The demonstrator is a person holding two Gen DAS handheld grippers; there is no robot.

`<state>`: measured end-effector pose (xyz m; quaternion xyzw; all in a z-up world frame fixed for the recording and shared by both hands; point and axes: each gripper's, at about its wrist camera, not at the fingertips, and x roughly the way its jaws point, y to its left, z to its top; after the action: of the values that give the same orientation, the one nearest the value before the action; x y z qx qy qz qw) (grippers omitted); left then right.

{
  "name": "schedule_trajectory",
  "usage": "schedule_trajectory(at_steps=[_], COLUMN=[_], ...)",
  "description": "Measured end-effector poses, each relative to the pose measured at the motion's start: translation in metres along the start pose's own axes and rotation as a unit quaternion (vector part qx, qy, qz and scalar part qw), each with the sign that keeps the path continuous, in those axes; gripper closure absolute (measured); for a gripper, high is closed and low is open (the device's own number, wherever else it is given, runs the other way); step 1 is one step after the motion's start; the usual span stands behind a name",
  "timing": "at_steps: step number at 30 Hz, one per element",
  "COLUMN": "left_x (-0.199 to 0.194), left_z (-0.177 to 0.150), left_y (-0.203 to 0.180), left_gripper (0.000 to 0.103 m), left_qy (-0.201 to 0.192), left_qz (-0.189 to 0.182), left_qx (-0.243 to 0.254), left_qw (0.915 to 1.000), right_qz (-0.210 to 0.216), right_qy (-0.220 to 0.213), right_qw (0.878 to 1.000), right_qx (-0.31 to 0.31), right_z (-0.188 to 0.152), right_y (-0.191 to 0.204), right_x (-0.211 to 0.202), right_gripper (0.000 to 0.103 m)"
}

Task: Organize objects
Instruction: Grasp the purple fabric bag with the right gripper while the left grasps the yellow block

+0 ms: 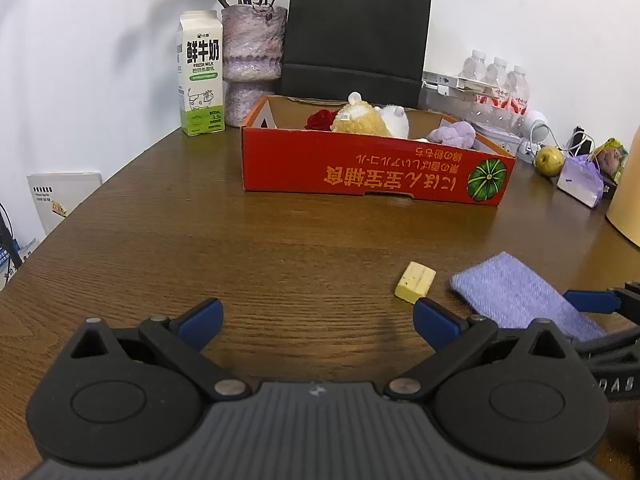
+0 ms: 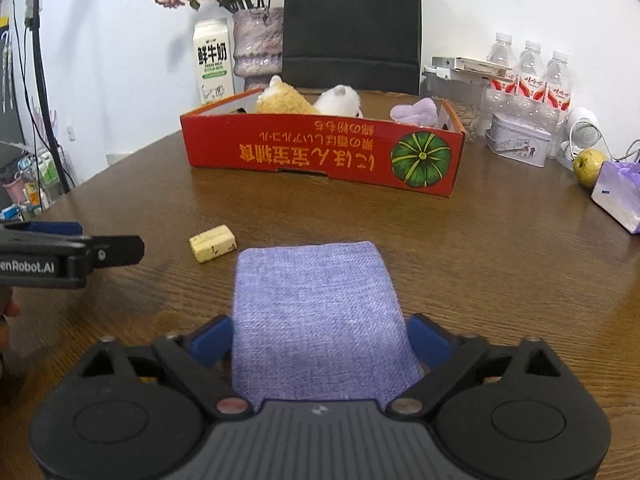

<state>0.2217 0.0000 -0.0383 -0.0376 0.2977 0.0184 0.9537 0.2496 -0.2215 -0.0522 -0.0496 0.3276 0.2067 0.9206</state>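
A purple woven cloth [image 2: 316, 312] lies flat on the wooden table [image 2: 500, 280], its near end between the two fingers of my right gripper [image 2: 320, 342], whose jaws stand apart on either side of it. The cloth also shows in the left wrist view [image 1: 516, 292]. A yellow block [image 1: 415, 282] lies left of the cloth, also in the right wrist view [image 2: 213, 243]. My left gripper [image 1: 318, 318] is open and empty above bare table, near the block. A red cardboard box [image 1: 372, 170] behind holds plush toys [image 1: 362, 120].
A milk carton [image 1: 200, 76], a vase [image 1: 252, 64] and a black paper bag [image 1: 356, 36] stand behind the box. Water bottles [image 2: 532, 76], a tin [image 2: 520, 146], a green fruit [image 2: 590, 166] and a purple pouch [image 2: 620, 196] sit at the right.
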Motion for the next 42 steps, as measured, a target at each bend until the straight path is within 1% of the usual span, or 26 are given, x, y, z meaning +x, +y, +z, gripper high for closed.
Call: schedule_trajectory(at_steps=[1,3,4,6,7,8,16,20,29,31,33,35,37,40,41,42], left_x=[0.0,-0.001,-0.001,-0.002,-0.002,-0.002,0.008,0.015,0.033,0.037,0.041,0.044,0.047,0.05,0.05,0.051], left_z=[0.0,-0.001,-0.002,-0.002,-0.002,-0.002,0.004,0.007,0.01,0.011,0.012,0.014,0.017,0.018,0.018,0.019], left_y=[-0.001,-0.003,-0.004,-0.006,-0.007,-0.009,-0.023,-0.031,-0.04,-0.042,-0.043,-0.046,-0.05,-0.057,-0.058,-0.06], left_gripper=[0.0,0.0,0.0,0.0,0.0,0.0,0.0,0.0,0.001,0.006,0.015,0.016,0.02,0.03,0.039,0.051], left_qy=[0.0,0.001,0.001,0.0,-0.001,-0.002,0.014,0.023,0.029,0.032,0.036,0.036,0.036,0.034,0.031,0.029], left_qz=[-0.001,-0.002,-0.002,-0.005,-0.005,-0.005,-0.011,-0.015,-0.001,0.005,-0.003,-0.012,-0.026,-0.038,-0.037,-0.039], left_qx=[0.002,0.007,0.009,0.013,0.015,0.018,0.046,0.061,0.078,0.08,0.078,0.077,0.079,0.084,0.083,0.082], left_qw=[1.0,1.0,1.0,0.9999,0.9999,0.9998,0.9988,0.9978,0.9965,0.9963,0.9963,0.9963,0.9958,0.9952,0.9954,0.9955], right_qz=[0.0,0.0,0.0,0.002,0.004,0.004,-0.038,-0.038,-0.038,-0.038,-0.038,-0.038,-0.038,-0.039,-0.039,-0.039], right_qy=[-0.003,-0.01,-0.013,-0.019,-0.02,-0.022,-0.067,-0.07,-0.071,-0.071,-0.07,-0.069,-0.069,-0.068,-0.068,-0.067], right_qw=[1.0,1.0,1.0,1.0,1.0,1.0,0.997,0.997,0.996,0.996,0.997,0.997,0.997,0.997,0.997,0.997], right_qx=[0.004,0.006,0.005,0.001,-0.001,-0.001,0.013,0.016,0.024,0.022,0.022,0.022,0.022,0.022,0.022,0.022], right_z=[0.0,0.0,0.0,-0.001,-0.001,-0.001,-0.002,0.0,-0.001,-0.001,0.0,0.0,0.0,0.0,0.0,0.001], right_y=[-0.001,-0.002,-0.002,0.0,0.0,0.0,-0.004,-0.007,-0.009,-0.008,-0.008,-0.008,-0.008,-0.008,-0.008,-0.008], right_x=[-0.001,-0.003,-0.004,-0.006,-0.006,-0.007,-0.018,-0.018,-0.018,-0.018,-0.017,-0.017,-0.017,-0.017,-0.016,-0.016], right_gripper=[0.017,0.033,0.038,0.076,0.083,0.085,0.085,0.085,0.085,0.085,0.085,0.085,0.085,0.085,0.085,0.085])
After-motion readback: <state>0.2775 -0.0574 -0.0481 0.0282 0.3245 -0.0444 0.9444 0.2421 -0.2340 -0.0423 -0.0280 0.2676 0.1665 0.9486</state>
